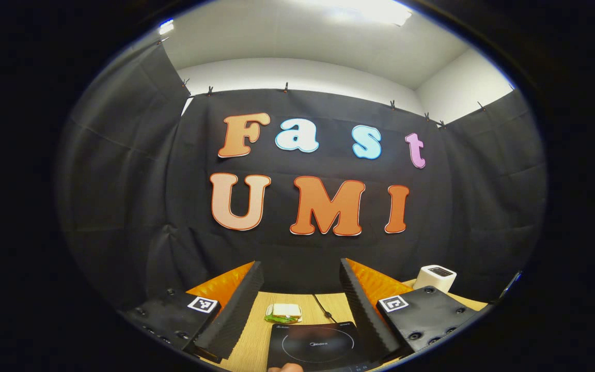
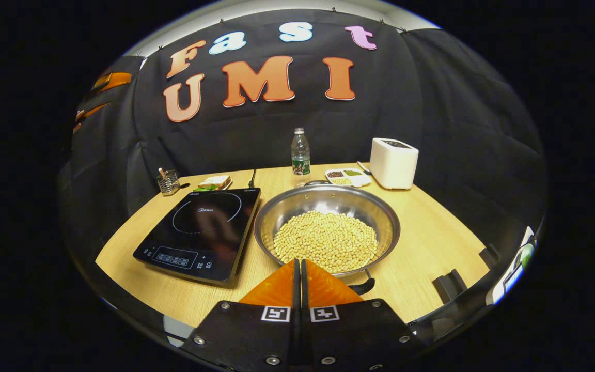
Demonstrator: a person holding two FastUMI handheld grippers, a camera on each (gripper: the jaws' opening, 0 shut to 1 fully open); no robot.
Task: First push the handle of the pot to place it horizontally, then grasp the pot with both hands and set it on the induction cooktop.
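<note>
Right claw (image 2: 298, 264) closed at pot (image 2: 327, 227) rim, handle (image 2: 363, 284) toward camera

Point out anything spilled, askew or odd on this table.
Nothing is spilled: the beans sit inside the pot, beside the induction cooktop. Only the pot's near handle looks askew, angled off to one side by the shut right tool.
</note>
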